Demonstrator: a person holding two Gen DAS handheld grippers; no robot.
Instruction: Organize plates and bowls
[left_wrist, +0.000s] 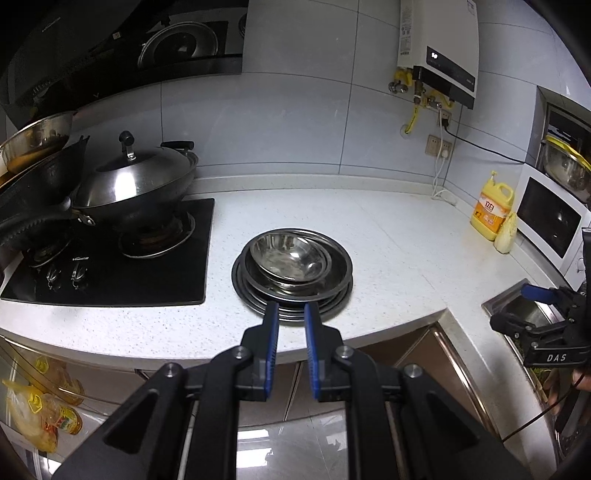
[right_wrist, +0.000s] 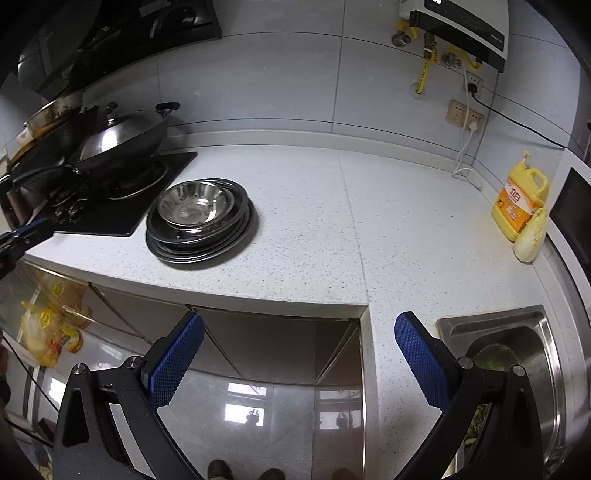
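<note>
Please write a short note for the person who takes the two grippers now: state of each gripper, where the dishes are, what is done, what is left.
Left gripper: jaws nearly closed with a narrow gap, nothing held, just in front of the stack's near rim.
Right gripper: wide open, empty, over the counter edge beside the steel sink.
Dishes: round steel bowls nested on dark round steel plates, one pile on the white speckled counter, right of the black gas hob.
Done: everything visible is stacked.
Left: probably only moving the pile, if needed.

A shiny steel bowl sits upright, nested atop a stack of round steel plates on the speckled counter, just right of the stove.
</note>
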